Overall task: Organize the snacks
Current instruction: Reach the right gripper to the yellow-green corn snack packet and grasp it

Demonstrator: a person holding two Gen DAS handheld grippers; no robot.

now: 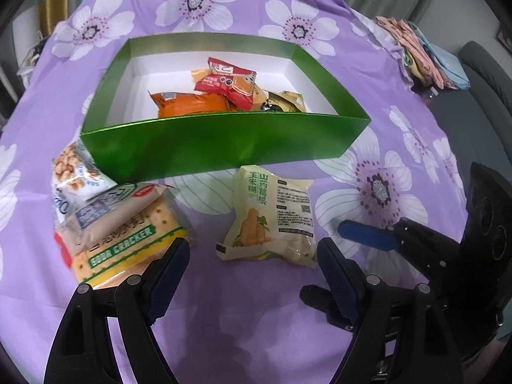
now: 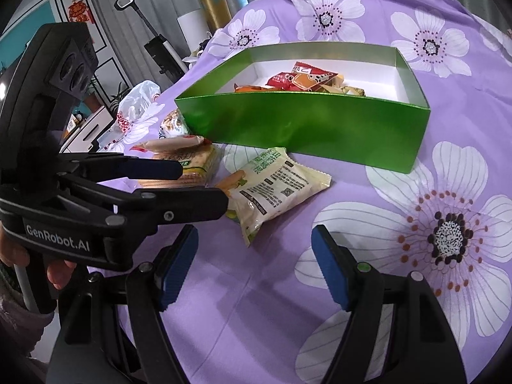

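The left hand-held gripper (image 1: 252,265) is hovering open and empty over the pale snack packet (image 1: 272,214), lying just near of the green box (image 1: 224,140). It should be closing across the packet's middle. The right hand-held gripper (image 2: 254,259) is waiting open.

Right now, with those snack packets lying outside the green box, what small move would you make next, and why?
Probably ease the left hand-held gripper forward and down around the pale corn packet. Its jaws are open and empty, and that packet lies on the purple cloth just ahead of them, apart from the others, in front of the green box that already holds snacks.
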